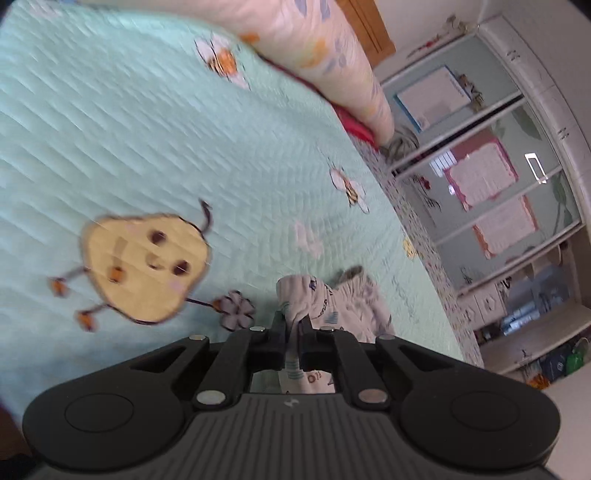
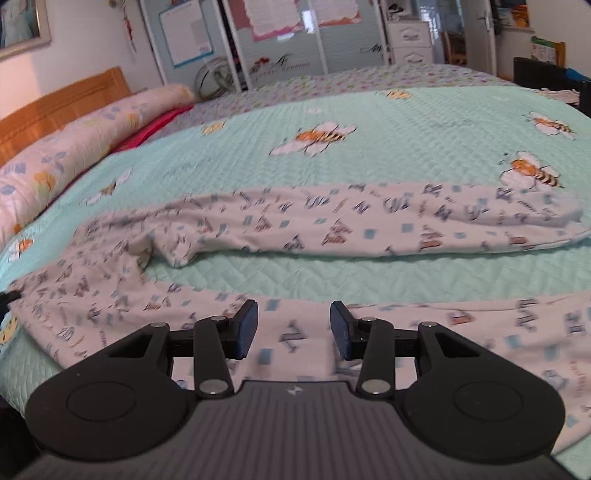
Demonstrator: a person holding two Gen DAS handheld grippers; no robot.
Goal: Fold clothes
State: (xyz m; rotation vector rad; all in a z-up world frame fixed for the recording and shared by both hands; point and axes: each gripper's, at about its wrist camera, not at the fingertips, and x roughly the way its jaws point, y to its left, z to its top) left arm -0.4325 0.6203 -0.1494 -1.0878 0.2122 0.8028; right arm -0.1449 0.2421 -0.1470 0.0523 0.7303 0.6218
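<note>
A pair of white trousers with blue letter print (image 2: 332, 225) lies spread on the mint green quilt (image 2: 406, 147), its two legs running to the right with a strip of quilt between them. My right gripper (image 2: 293, 325) is open and empty, just above the near leg. My left gripper (image 1: 293, 325) is shut on a bunched edge of the same trousers (image 1: 332, 306), which hangs crumpled past the fingers. The left wrist view is tilted and blurred.
A long pink floral pillow (image 2: 74, 136) and a wooden headboard (image 2: 55, 107) lie at the bed's left. A wardrobe with posters (image 2: 280, 33) stands behind the bed. A pear cartoon (image 1: 144, 266) is printed on the quilt. Shelves (image 1: 535, 332) stand beyond the bed edge.
</note>
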